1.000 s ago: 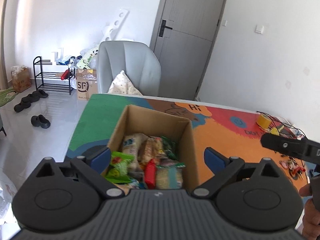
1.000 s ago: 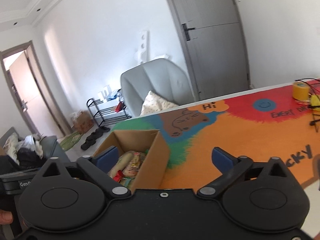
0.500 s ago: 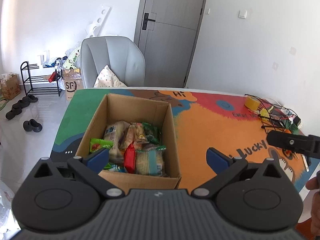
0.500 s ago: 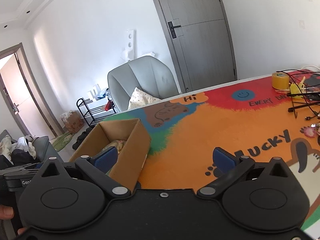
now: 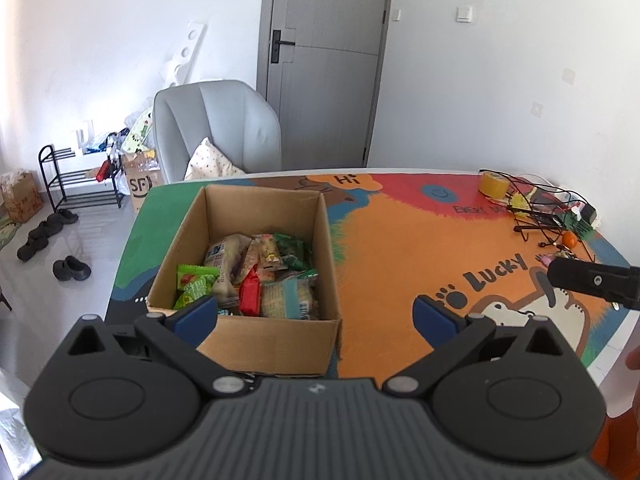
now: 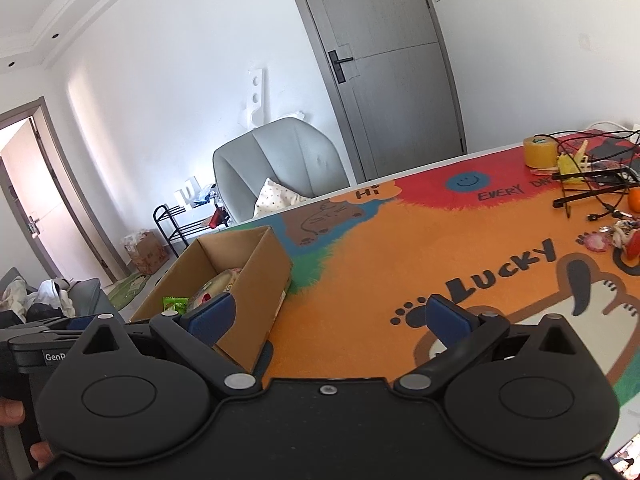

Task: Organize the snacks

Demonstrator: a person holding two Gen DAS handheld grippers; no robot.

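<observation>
Snacks (image 5: 256, 276) in colourful wrappers lie inside the open brown cardboard box (image 5: 260, 336) at the near left of your bench (image 5: 400, 256); both jaws stand wide, holding nothing, probably ready to pick.

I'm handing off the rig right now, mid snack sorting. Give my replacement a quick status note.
Left gripper: open, empty, held above the near edge of the cardboard box.
Right gripper: open, empty, to the box's right above the colourful table mat.
Snack packets: a loose pile inside the box, a red packet near the front.
Done: no snack lies on the mat.
Left: tidying the pile, if needed.
</observation>
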